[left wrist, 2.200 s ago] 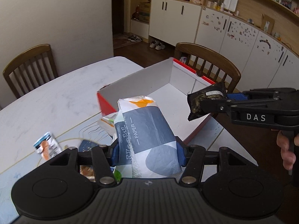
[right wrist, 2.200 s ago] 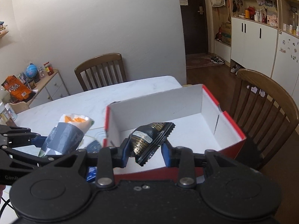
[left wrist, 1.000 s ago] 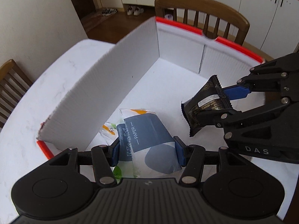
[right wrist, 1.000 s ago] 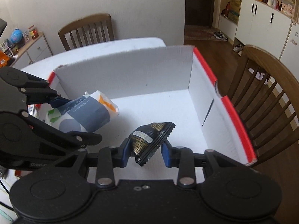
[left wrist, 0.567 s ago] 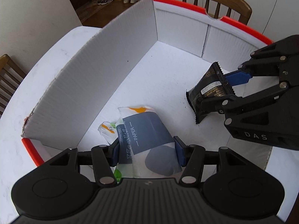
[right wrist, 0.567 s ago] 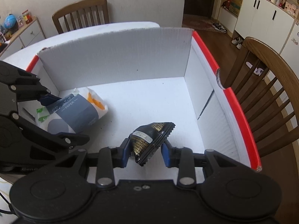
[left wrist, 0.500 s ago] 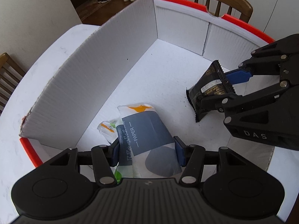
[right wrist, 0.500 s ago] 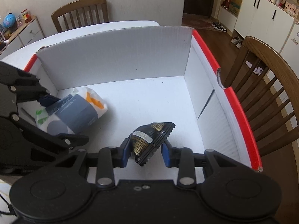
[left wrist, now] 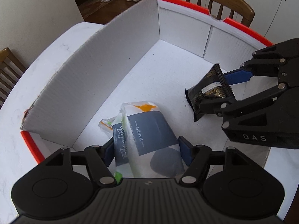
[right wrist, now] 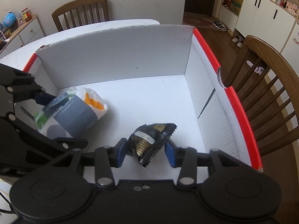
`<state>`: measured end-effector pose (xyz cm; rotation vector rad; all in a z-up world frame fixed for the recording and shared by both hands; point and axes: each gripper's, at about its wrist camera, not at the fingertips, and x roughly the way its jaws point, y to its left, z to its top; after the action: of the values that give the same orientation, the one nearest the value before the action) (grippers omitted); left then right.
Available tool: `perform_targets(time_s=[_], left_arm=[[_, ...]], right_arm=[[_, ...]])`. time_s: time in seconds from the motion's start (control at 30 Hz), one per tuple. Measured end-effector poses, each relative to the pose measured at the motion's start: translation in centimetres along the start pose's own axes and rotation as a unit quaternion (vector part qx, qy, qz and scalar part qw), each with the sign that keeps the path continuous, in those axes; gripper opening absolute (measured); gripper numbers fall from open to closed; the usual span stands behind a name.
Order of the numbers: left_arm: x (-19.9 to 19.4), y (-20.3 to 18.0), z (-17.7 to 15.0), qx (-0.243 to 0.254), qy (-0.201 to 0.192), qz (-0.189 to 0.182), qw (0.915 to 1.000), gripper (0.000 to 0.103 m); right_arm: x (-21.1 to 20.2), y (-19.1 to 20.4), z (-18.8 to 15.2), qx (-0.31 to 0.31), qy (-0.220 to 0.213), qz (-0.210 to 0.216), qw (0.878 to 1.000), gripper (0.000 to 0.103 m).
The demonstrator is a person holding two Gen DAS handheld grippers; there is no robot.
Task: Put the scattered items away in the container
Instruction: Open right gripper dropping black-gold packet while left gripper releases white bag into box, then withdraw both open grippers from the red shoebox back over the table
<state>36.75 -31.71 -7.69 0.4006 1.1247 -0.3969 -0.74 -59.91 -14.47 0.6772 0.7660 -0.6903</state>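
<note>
"PAPER" stands on the tissue pack (left wrist: 147, 136); "DAS" on the right tool's (left wrist: 211, 93) body.

Your box (right wrist: 209, 56): white inside, red rim. Tissue pack (left wrist: 149, 132) white, slate-blue band, orange patch. Snack packet (right wrist: 149, 141) black with gold grid.

The box (right wrist: 119, 56) is made of white corrugated cardboard, matt and finely ribbed, with a smooth red outer skin along its rim. The tissue pack (left wrist: 149, 134) is wrapped in thin, softly glossy plastic film. The snack packet (right wrist: 149, 140) is of shiny black and gold foil with crimped edges. The chair (right wrist: 271, 85) is of varnished brown wood. The table (left wrist: 61, 43) is smooth white, faintly marbled.
</note>
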Motion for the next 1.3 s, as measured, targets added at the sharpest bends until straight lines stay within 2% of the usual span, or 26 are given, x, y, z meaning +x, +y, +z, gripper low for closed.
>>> perform_targets(time_s=[0.03,0.27,0.73,1.13,1.2,1.3], left_arm=[[-0.1,0.0,0.0,-0.001,-0.002,0.001,1.0000,0.070],[-1.2,0.2,-0.1,-0.010,-0.015,0.007,0.9998,0.077],[-5.3,0.5,-1.0,-0.028,-0.047,-0.001,0.9985,0.077],[-9.8,1.1,-3.5,-0.042,-0.078,-0.003,0.9960,0.077],[-10.5,1.1,-4.0,-0.042,-0.086,-0.002,0.9954,0.083],[-11.5,1.3,-4.9,-0.043,-0.098,-0.002,0.9942,0.084]], right_arm=[[-0.1,0.0,0.0,0.000,-0.002,0.000,1.000,0.055],[-1.4,-0.4,0.1,0.007,-0.016,0.001,1.000,0.063],[-5.5,-0.4,0.0,0.013,-0.045,0.012,0.999,0.065],[-8.8,1.4,-0.2,0.014,-0.075,0.025,0.997,0.067],[-9.3,1.8,-0.3,0.014,-0.079,0.023,0.997,0.068],[-9.9,2.6,-0.4,0.014,-0.084,0.020,0.996,0.069]])
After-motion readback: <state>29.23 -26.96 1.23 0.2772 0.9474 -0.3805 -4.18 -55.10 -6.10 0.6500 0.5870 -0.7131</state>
